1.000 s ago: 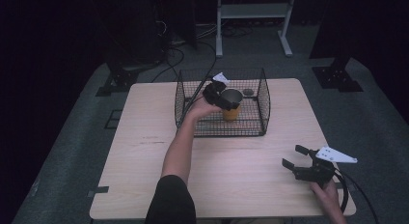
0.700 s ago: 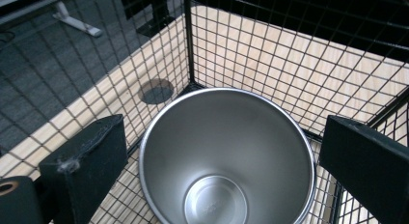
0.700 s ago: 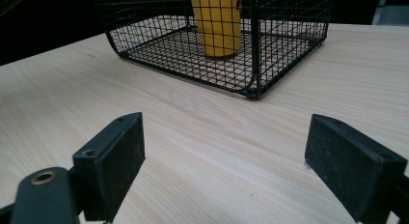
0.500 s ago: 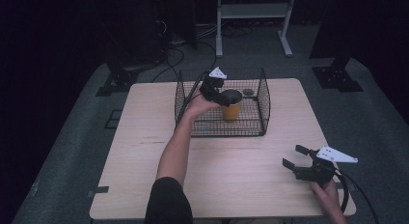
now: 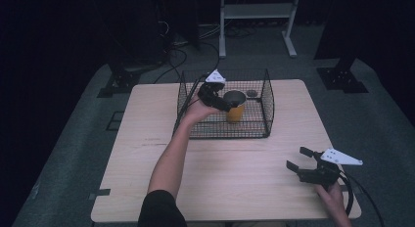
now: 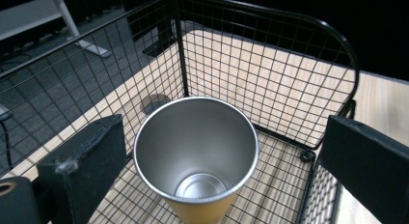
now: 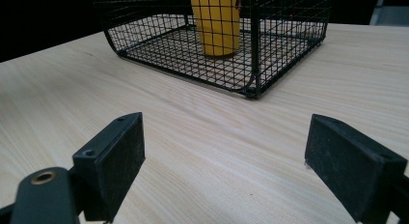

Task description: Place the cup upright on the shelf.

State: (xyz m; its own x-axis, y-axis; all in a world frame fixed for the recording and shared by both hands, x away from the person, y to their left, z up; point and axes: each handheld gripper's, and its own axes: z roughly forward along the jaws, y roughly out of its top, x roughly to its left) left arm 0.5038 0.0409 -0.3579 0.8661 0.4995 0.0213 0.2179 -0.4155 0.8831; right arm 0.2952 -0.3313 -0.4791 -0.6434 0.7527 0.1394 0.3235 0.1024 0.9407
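Note:
A yellow cup (image 5: 235,107) with a steel inside stands upright in the black wire basket (image 5: 220,131) at the back of the table. My left gripper (image 5: 222,103) hangs just over the cup's left side. Its jaws have just been opening and stand open. In the left gripper view the cup (image 6: 195,156) sits between and below them, and neither pad presses on it. My right gripper (image 5: 298,158) is open near the front right of the table, with nothing between its jaws. From the right gripper (image 7: 226,151), the cup (image 7: 215,26) is seen through the basket (image 7: 183,50) mesh.
A small dark round disc (image 5: 251,93) lies on the basket floor behind the cup. The wooden table (image 5: 147,153) ends near the right hand. Stands and cables (image 5: 186,46) are on the dark floor beyond it.
The left gripper's jaws have come off the cup, and the gripper has lifted and drawn back a little to the left. The cup stays in the basket. The right gripper has not moved.

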